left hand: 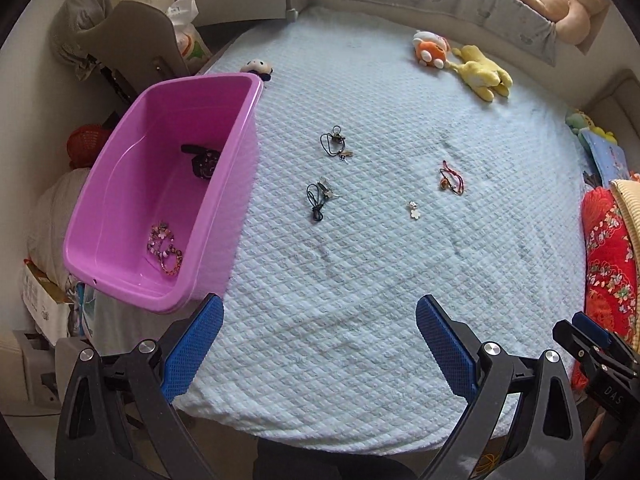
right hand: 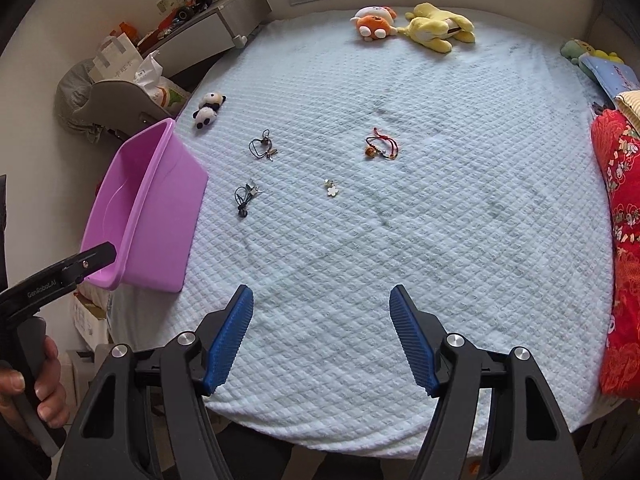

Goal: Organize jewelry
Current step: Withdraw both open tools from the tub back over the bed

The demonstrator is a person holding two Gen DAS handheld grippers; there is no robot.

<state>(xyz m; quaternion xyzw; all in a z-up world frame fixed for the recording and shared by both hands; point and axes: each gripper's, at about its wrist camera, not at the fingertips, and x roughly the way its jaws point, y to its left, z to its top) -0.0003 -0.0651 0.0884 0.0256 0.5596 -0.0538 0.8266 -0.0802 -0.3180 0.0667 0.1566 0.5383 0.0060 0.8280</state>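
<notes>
1. Blue ribbed pads line both of our claws. The left gripper (left hand: 320,344) stands spread wide with nothing between its pads, and the right gripper (right hand: 322,336) is likewise parted and empty; both hover above the near edge of the bed (right hand: 360,360).
2. Under them lies a pale blue quilted bedspread (left hand: 360,280), soft and woven in small diamonds, which we judge will let thin cords sink a little into the pile.
3. Out toward the middle of the bed, four pieces are left loose: a dark cord loop with a metal charm (left hand: 319,199), a second dark cord piece with charms (left hand: 335,144) beyond it, a small pale flower-shaped charm (left hand: 413,209), and a red cord bracelet with an orange bead (left hand: 451,178). All lie well apart from each other.
4. At the left edge of the bed sits the purple plastic bin (left hand: 120,184), smooth, glossy and rectangular with rounded corners. Inside it we see a pink beaded strand (left hand: 166,249) near its near end and a dark item (left hand: 202,160) farther in.
5. We judge the job as partly done: two pieces binned, four to go.
6. Plush toys (right hand: 416,26) lie along the far edge, and a red floral quilt (right hand: 620,240) is at the right edge.
</notes>
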